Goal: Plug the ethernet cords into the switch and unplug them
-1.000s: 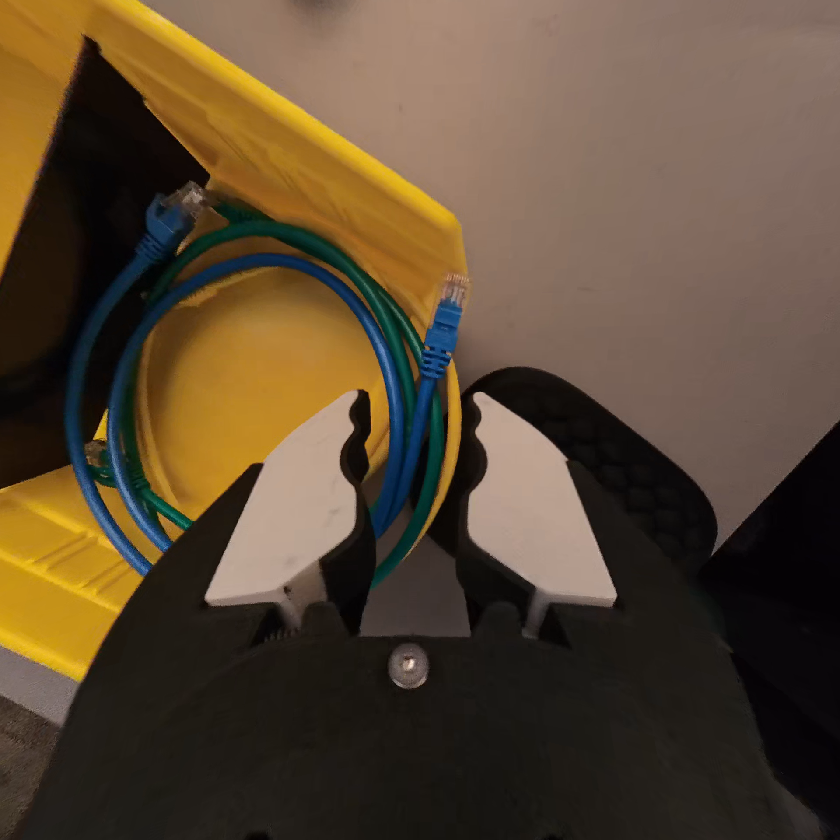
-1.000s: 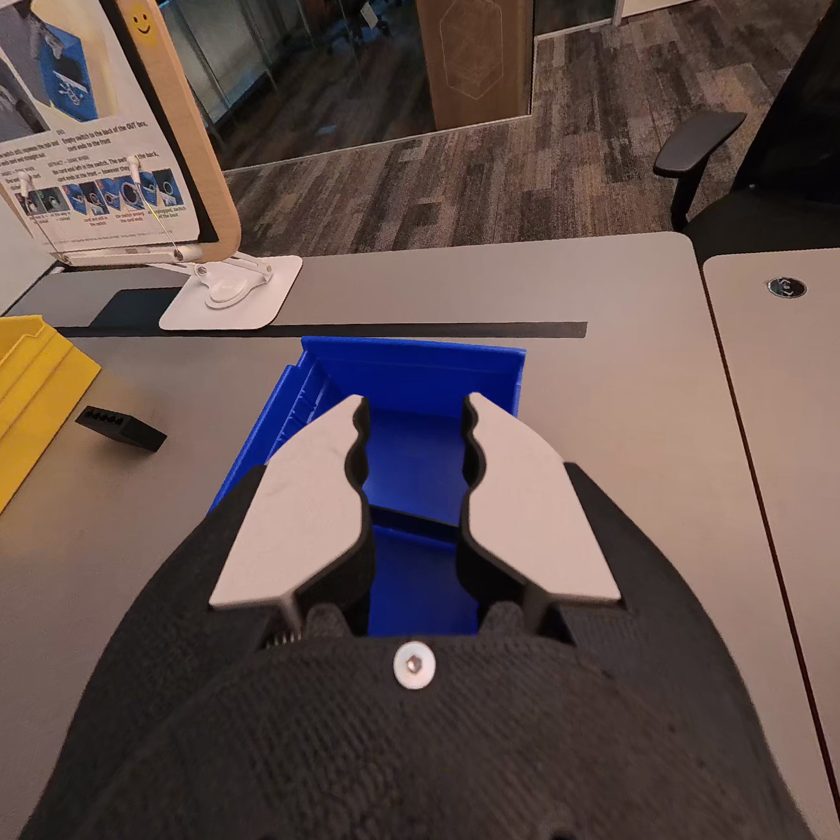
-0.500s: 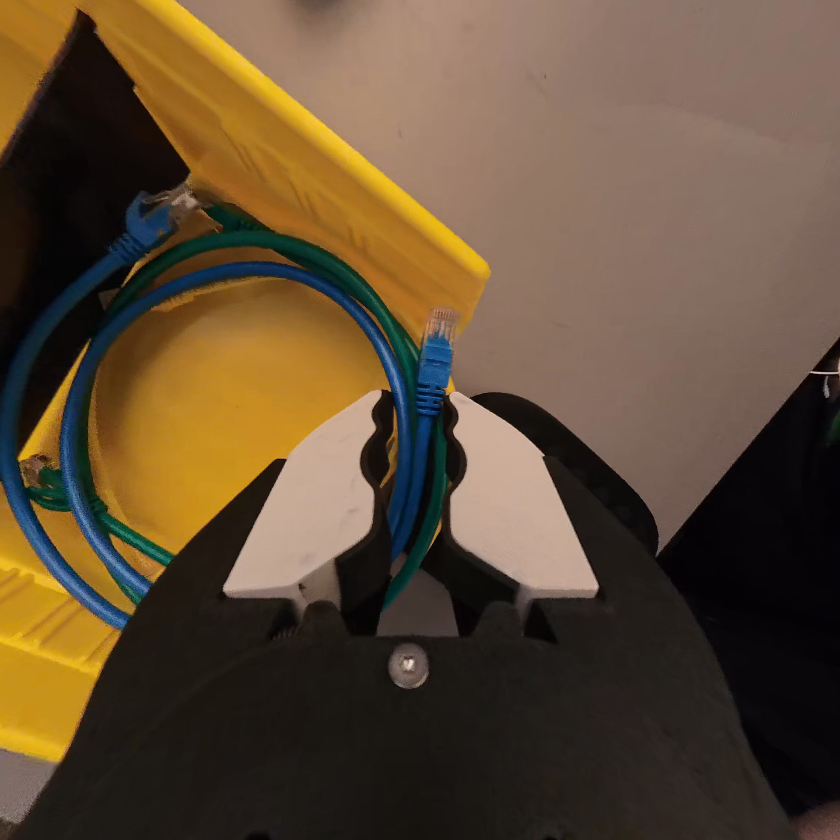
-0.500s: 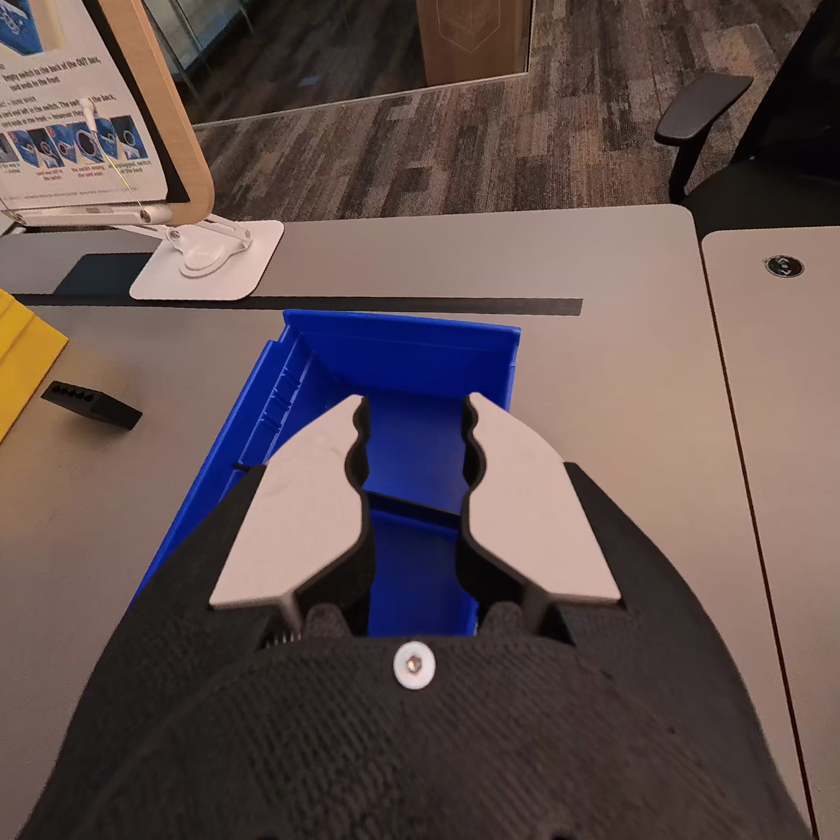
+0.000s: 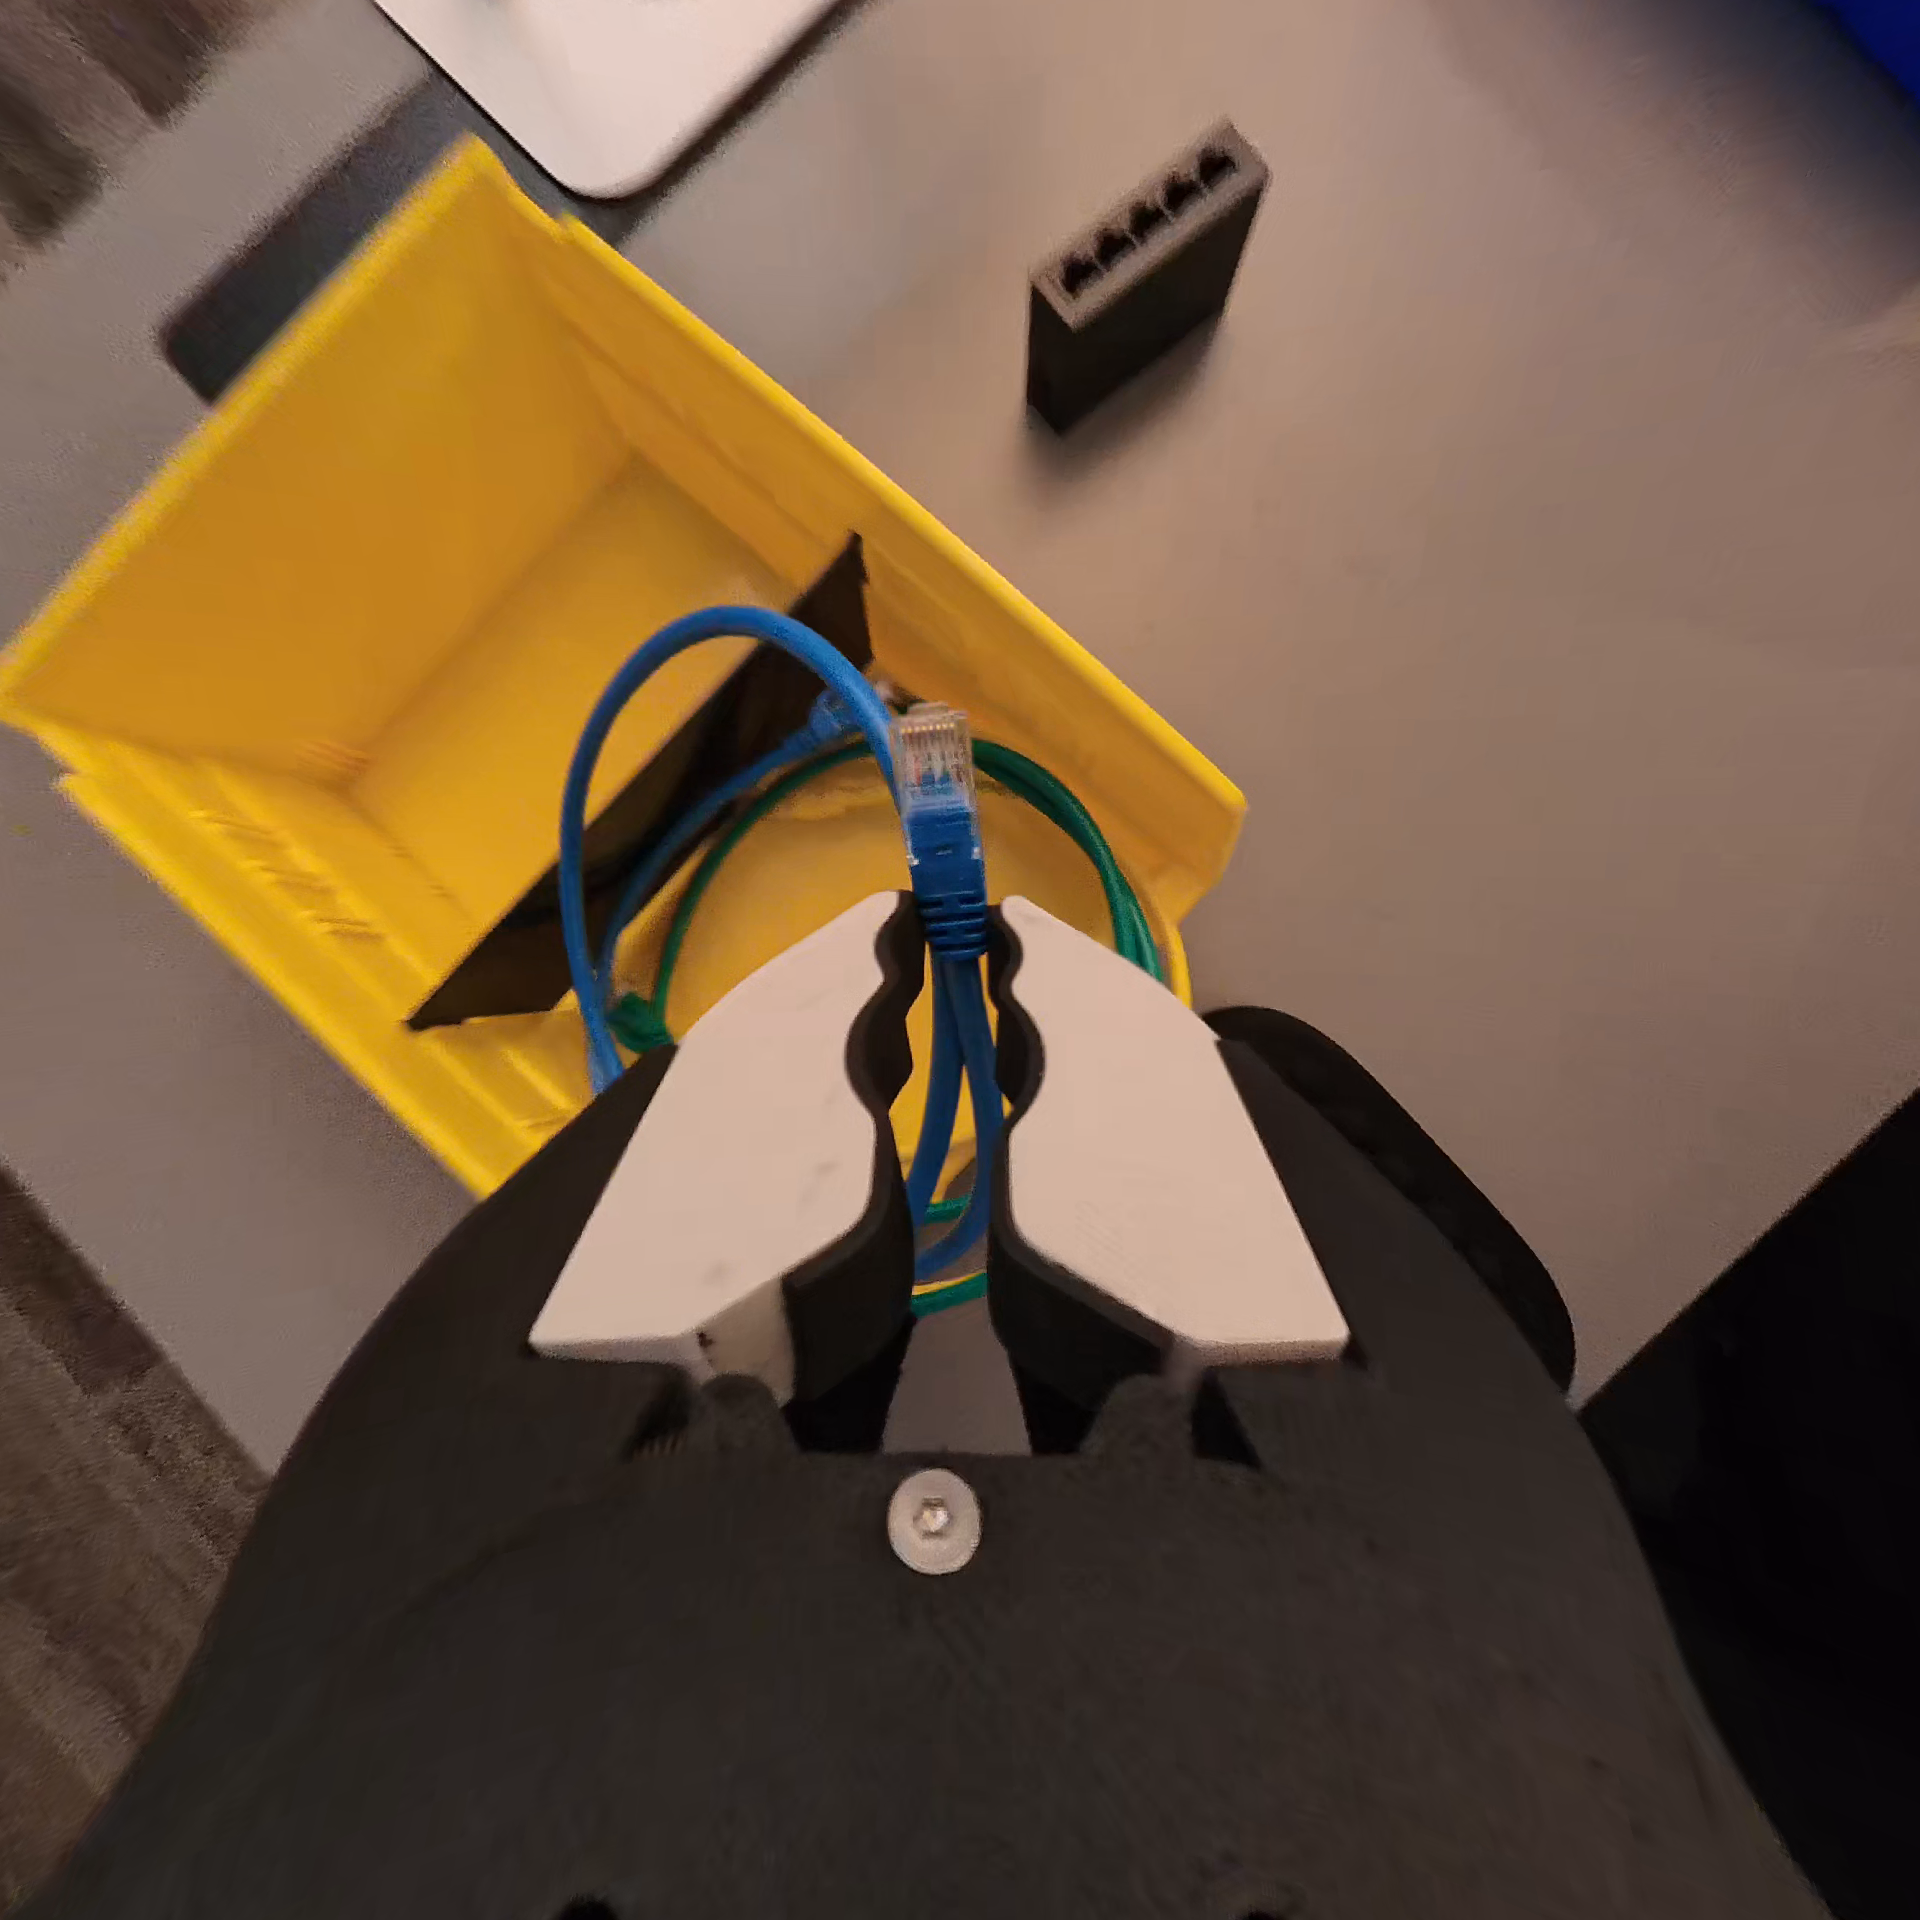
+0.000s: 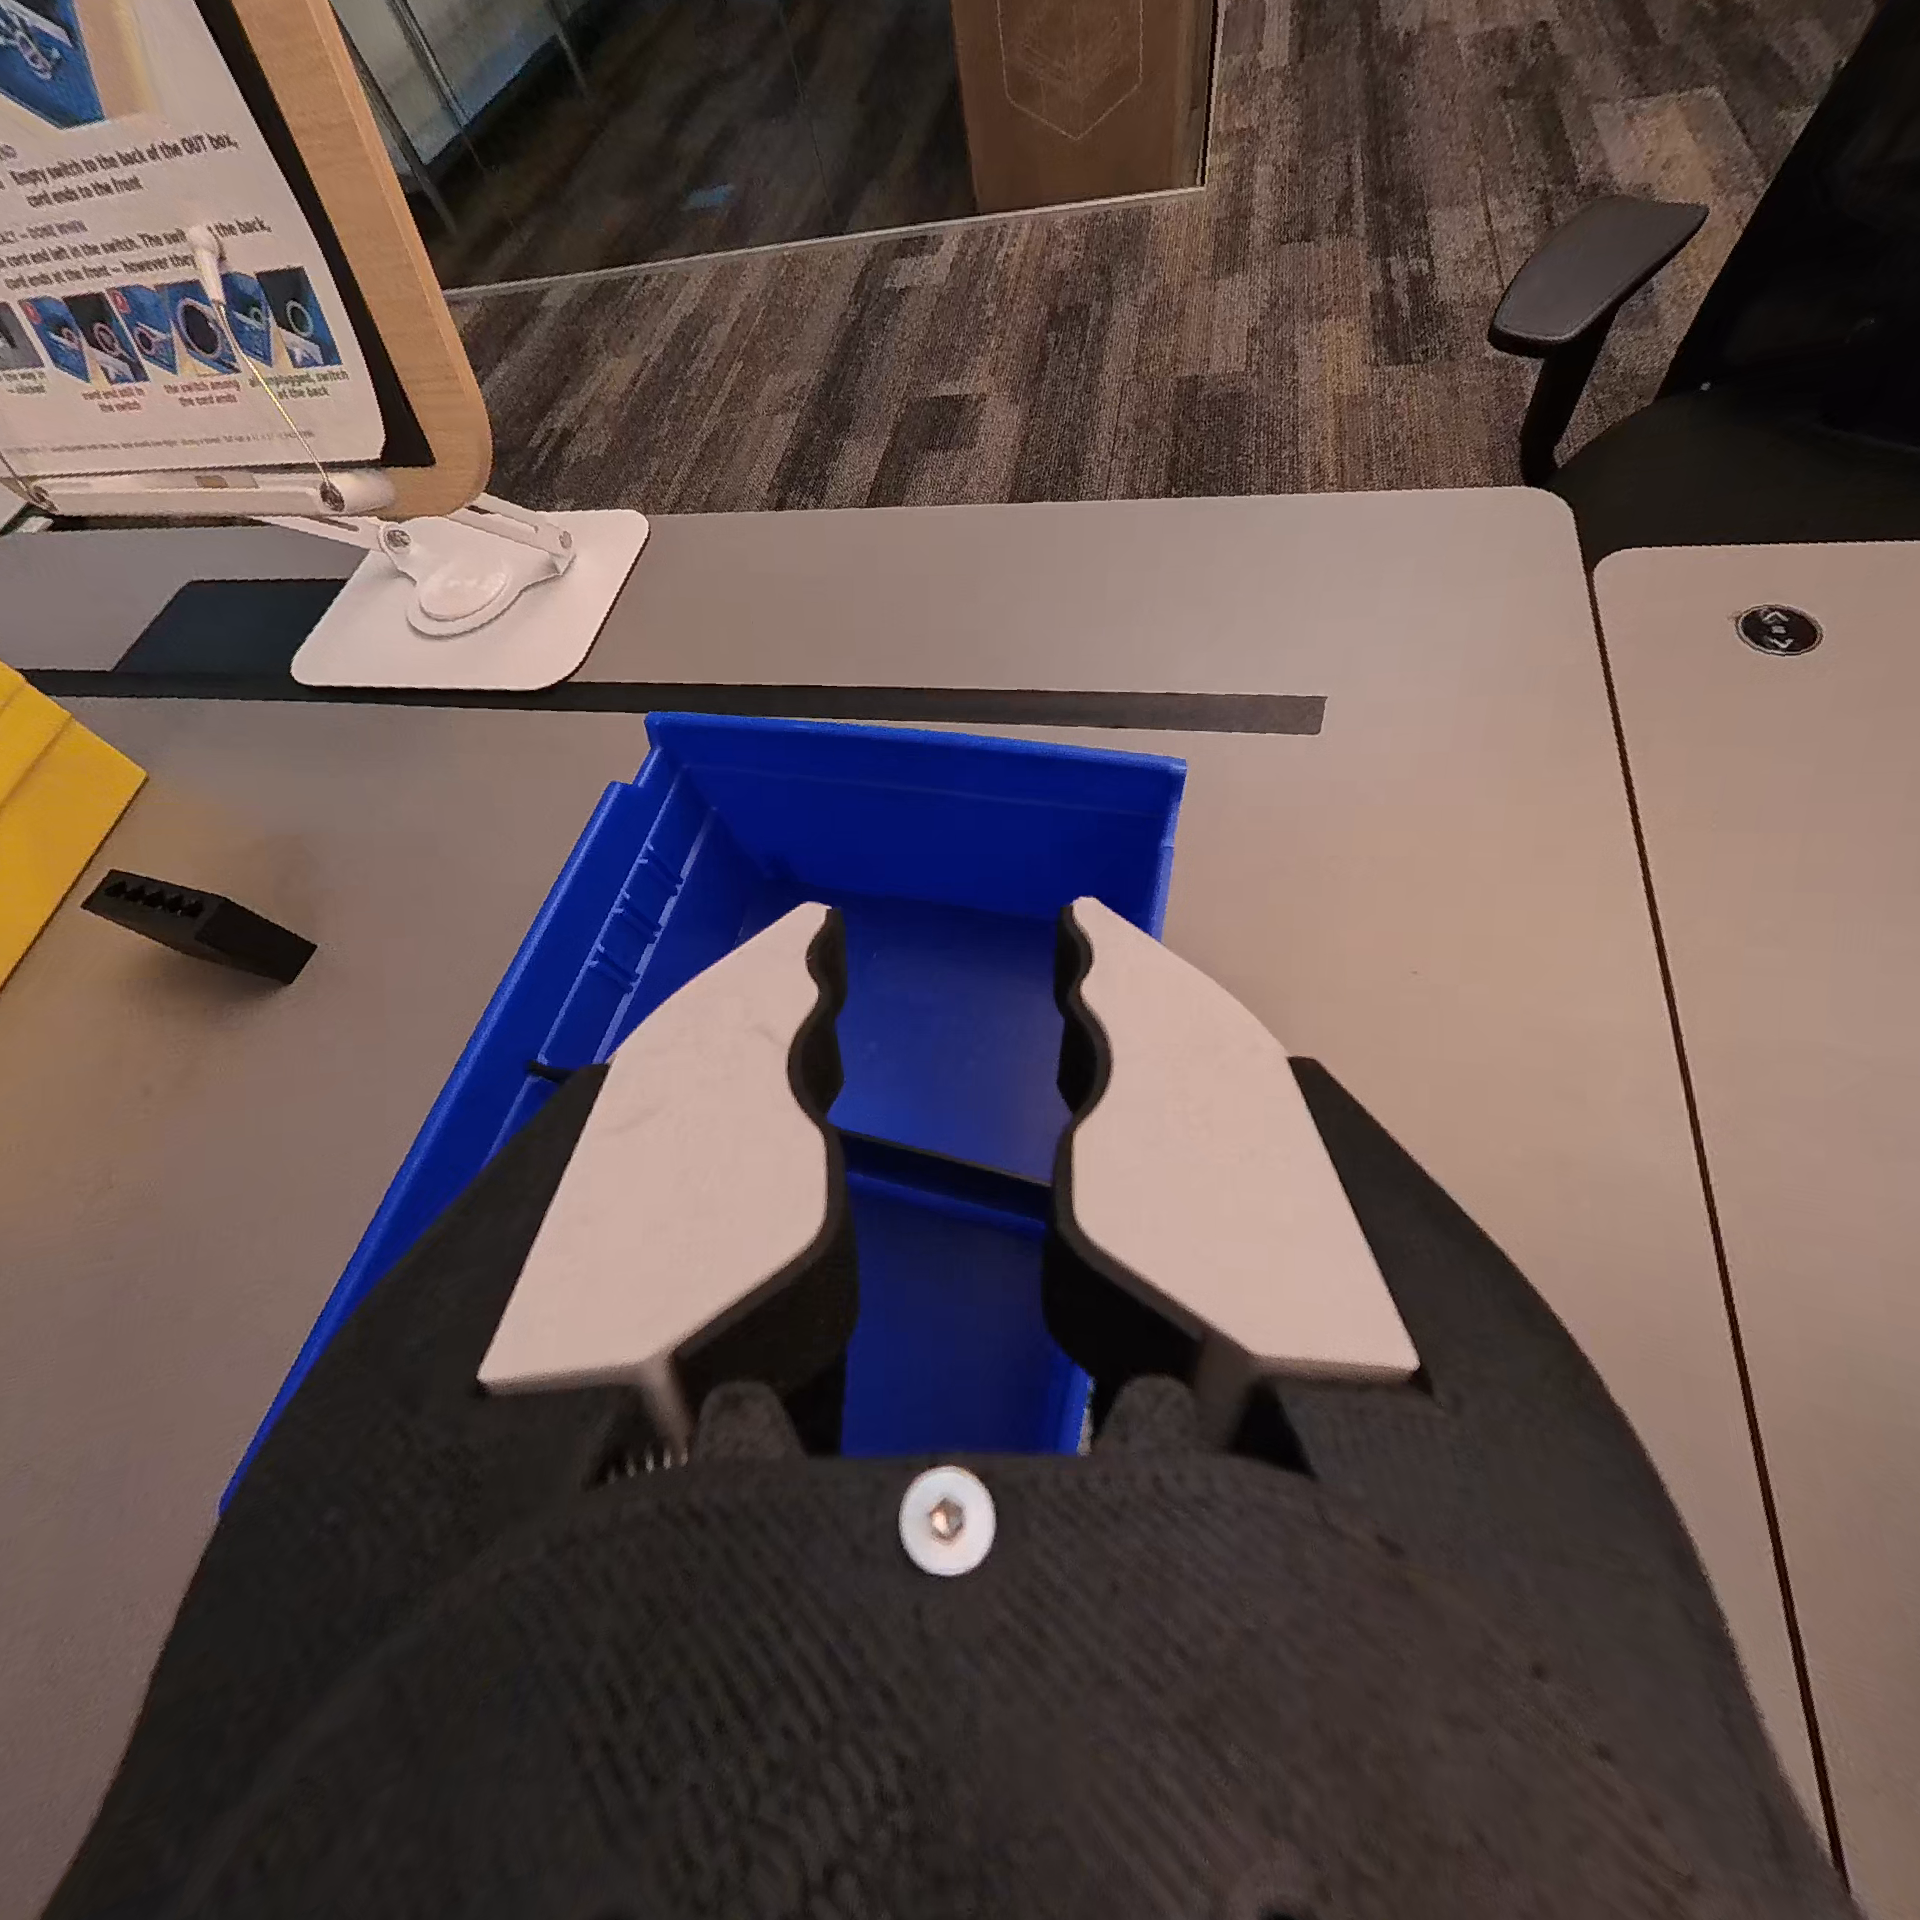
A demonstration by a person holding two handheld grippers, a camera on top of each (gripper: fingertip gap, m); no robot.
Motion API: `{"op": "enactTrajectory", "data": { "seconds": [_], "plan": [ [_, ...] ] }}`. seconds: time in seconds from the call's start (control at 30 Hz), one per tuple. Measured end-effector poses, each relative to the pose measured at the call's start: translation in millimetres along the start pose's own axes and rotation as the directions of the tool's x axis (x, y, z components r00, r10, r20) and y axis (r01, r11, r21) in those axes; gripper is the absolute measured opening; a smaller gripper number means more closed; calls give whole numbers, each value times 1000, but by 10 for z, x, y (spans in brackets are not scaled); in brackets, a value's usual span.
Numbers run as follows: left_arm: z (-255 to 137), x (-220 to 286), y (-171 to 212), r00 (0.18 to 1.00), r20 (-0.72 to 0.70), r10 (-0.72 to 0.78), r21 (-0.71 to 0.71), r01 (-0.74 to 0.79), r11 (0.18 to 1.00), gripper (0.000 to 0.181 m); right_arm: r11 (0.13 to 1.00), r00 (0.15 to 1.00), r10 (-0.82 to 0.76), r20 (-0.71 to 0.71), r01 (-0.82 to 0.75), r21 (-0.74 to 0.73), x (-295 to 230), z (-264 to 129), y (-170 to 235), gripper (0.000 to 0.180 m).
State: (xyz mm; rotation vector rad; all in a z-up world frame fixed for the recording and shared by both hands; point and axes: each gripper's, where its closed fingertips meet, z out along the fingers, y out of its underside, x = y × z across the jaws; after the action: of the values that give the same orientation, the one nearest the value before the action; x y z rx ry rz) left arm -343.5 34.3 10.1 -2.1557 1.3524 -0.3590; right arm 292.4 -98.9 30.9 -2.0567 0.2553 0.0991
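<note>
- Left gripper (image 5: 948,914): fingers clenched on the blue ethernet cord (image 5: 951,1049) just behind its strain boot. The clear plug (image 5: 928,756) sticks out past the fingertips, its long axis in line with the fingers, pointing forward.
- Rest of the blue cord loops back down into the yellow bin (image 5: 353,582). A green cord (image 5: 1091,852) lies coiled in the same bin, and a strand of it passes low between the fingers; cannot tell whether it is pinched too.
- Switch (image 5: 1148,275): small black box lying on the bench (image 5: 1507,675), outside the bin, well apart from the held plug, ahead of the fingers and off to the right in the left wrist view. Its row of ports shows on the upper long face, set aslant to the plug's axis.
- The deciding relation, as I judge it: the plug points roughly toward the switch but not square to the port face. The next move calls for carrying the plug forward and right, then turning the wrist until the plug axis meets a port head-on.
- Right gripper (image 6: 943,920): fingers released, nothing between them, hovering above the blue bin (image 6: 914,769). From there the switch (image 6: 197,927) lies far to the left on the bench.
- The left gripper looks nearer the switch and has the cord. The right one is free to steady the switch, which looks light enough to slide under a push.
- Risk: trailing loop snagging the bin wall or dragging the green cord out.
</note>
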Motion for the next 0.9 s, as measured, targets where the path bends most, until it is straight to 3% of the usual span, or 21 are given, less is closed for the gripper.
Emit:
{"op": "enactTrajectory", "data": {
  "seconds": [0.23,0.5,0.73,0.9],
  "plan": [
    [-526,115,-578,989,122,82,180,-104,978,10,1000,1000,-7,-11,7,2,2,-12,-9,40],
    [-584,241,-1030,933,286,217,103,-255,962,10,999,999,-53,-10,53,-9,-89,25,-41,41],
    [-1189,104,-1520,862,444,244,99,-317,943,10,997,997,-80,-14,79,-15,-115,46,-53,40],
    [-1631,309,-1889,841,477,255,164,-370,914,10,997,997,-75,-16,75,-3,-105,25,-69,40]
  ]
}}
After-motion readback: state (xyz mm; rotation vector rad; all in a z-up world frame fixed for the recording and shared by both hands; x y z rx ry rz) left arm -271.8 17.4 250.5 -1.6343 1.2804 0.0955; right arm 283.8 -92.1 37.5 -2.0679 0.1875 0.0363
